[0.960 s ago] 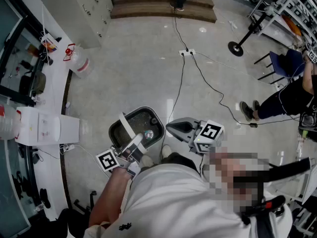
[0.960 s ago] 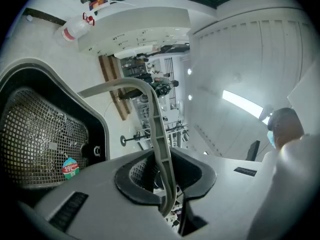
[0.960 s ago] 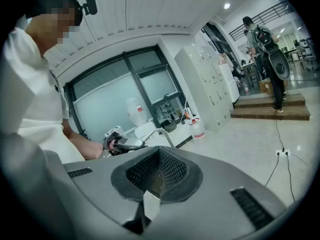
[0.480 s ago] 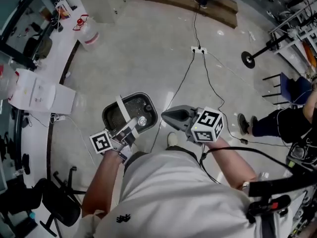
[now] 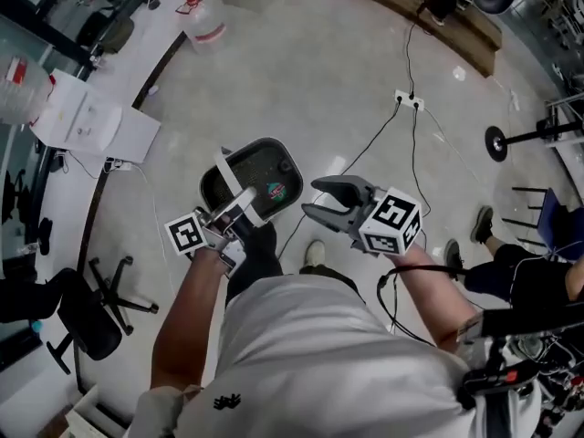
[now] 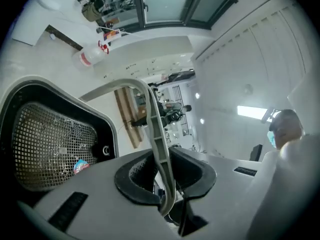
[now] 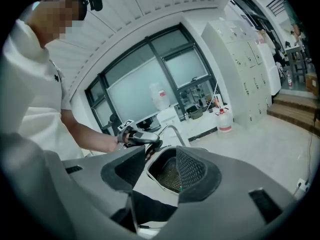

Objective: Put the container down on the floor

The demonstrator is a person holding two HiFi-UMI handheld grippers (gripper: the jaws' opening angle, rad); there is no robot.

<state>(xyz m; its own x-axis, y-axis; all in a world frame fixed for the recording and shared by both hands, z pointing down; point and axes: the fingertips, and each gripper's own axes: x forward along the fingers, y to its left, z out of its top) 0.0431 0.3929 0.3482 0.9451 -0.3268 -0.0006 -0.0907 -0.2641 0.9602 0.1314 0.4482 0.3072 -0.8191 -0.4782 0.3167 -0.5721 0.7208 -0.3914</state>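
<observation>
The container [image 5: 239, 173] is a dark bin with a grey rim, a mesh lining and a pale hoop handle [image 5: 228, 177]. My left gripper [image 5: 243, 206] is shut on that handle, and the bin hangs from it above the floor. In the left gripper view the handle [image 6: 154, 129] runs up between the pads, with the container [image 6: 50, 134] to the left and a small colourful scrap [image 6: 80, 166] inside. My right gripper [image 5: 312, 198] is just right of the bin; its jaws are opening with nothing held. In the right gripper view the gripper [image 7: 160, 171] faces the container [image 7: 169, 178] and the left gripper [image 7: 137, 136].
A black cable [image 5: 401, 130] runs from a power strip [image 5: 408, 100] across the pale floor. A white counter [image 5: 91, 117] curves along the left, with a jug [image 5: 203, 16] beside it. An office chair [image 5: 87, 322] stands lower left. A seated person's foot [image 5: 481, 224] is at right.
The right gripper's jaws, together before, now stand apart. The head view has swung, so the counter and steps sit differently. The left gripper keeps its hold on the handle.
</observation>
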